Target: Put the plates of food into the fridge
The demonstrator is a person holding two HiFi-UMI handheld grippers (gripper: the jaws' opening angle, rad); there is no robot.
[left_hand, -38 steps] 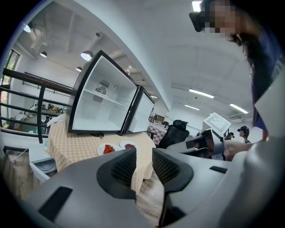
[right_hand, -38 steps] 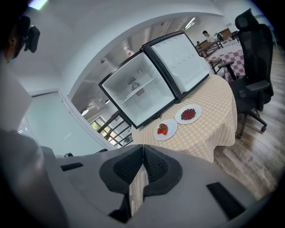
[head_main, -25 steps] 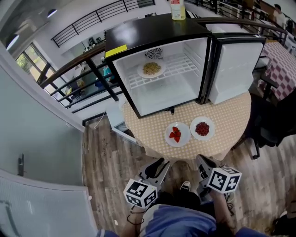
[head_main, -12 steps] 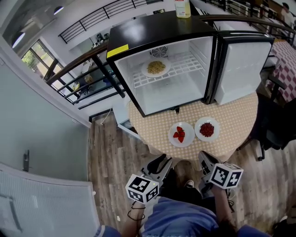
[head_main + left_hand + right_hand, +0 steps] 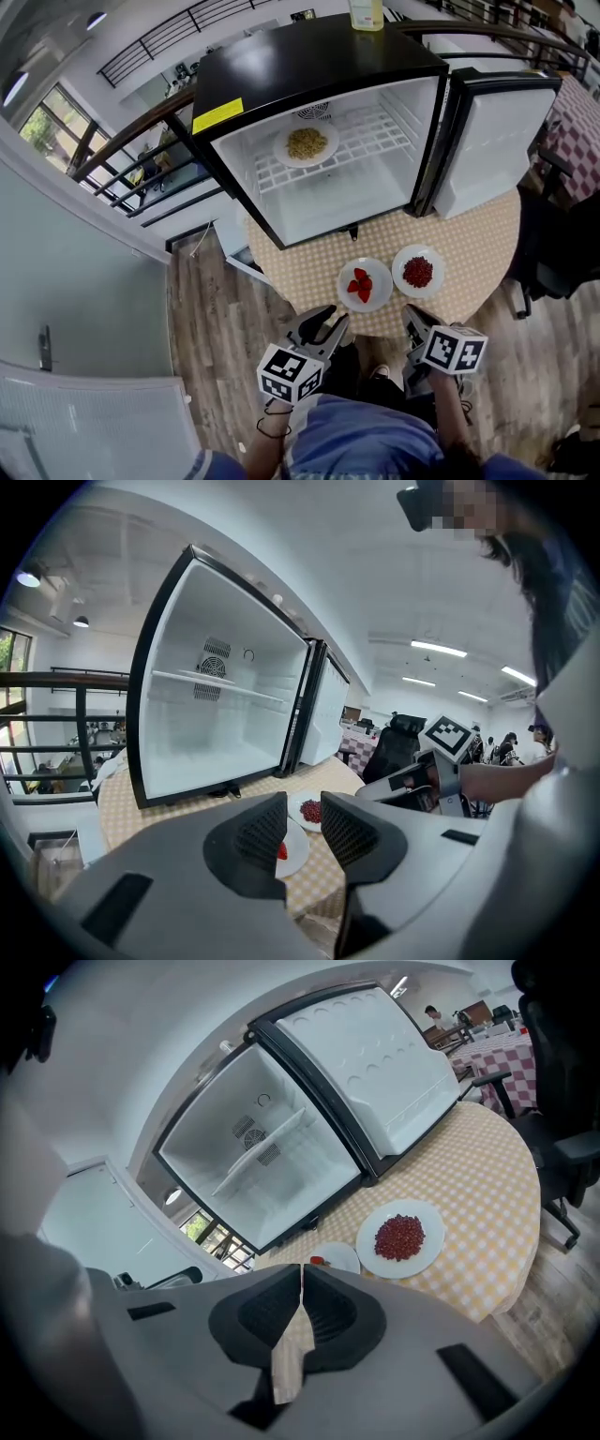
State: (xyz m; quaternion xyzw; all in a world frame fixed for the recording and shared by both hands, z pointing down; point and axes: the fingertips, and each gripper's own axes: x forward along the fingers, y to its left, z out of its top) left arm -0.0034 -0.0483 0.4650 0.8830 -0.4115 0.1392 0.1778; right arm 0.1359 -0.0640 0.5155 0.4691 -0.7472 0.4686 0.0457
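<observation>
While one plate of noodles [image 5: 307, 144] already sits on the wire shelf [image 5: 375, 131] inside the fridge [image 5: 309, 70], two plates wait on the bench [image 5: 478, 253] before the fridge's open mouth. Step in hand, as I read it: the approach for the second plate.

- Left claw [image 5: 326, 323]: short of the bench edge farthest from the fridge. Jaws partly apart, nothing between them.
- Strawberry plate [image 5: 364, 284]: in front of the fridge's sill, nearest this claw.
- Plate of small red bits [image 5: 417, 272]: just beside it, toward the fridge's swung-out door [image 5: 492, 141]. Cannot tell whether the rims touch.
- Right claw [image 5: 419, 323]: likewise short of the bench, jaws pressed together, empty.

Next move, by my judgement: the left claw goes forward to the strawberry plate's near rim, jaws level enough to straddle that thin edge. The plate then has to stay flat going over the fridge's sill. The right claw would have to open before it could take the other plate.

Views differ:
- Only the head view shows the noodles and a pale bottle [image 5: 366, 13] on top of the fridge.
- The left gripper view sees the shelf edge-on, noodles not made out. It frames the strawberry plate in the jaw gap and catches the right claw's marker cube.
- The right gripper view shows the red heap best, with the strawberry plate half hidden behind its own jaws.
</observation>
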